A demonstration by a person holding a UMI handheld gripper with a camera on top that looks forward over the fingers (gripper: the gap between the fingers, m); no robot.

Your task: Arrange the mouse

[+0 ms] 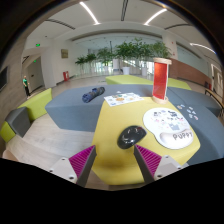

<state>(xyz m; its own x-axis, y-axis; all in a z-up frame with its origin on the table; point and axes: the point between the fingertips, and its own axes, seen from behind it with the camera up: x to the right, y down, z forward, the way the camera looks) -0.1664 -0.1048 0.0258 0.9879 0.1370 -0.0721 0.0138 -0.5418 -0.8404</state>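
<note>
A black computer mouse (131, 136) lies on the yellow part of the table (105, 120), just ahead of my fingers and a little toward the right one. My gripper (115, 163) is open, its magenta pads (82, 160) spread wide with only bare yellow surface between them. The mouse touches neither finger. To the right of the mouse lies a round white mat (169, 127) with printed marks.
A tall red and white cylinder (161, 79) stands beyond the round mat. A white printed sheet (122, 99) lies farther back in the middle. A dark object (93, 94) rests on the grey surface at the back left. Green plants (125, 52) line the far side of the room.
</note>
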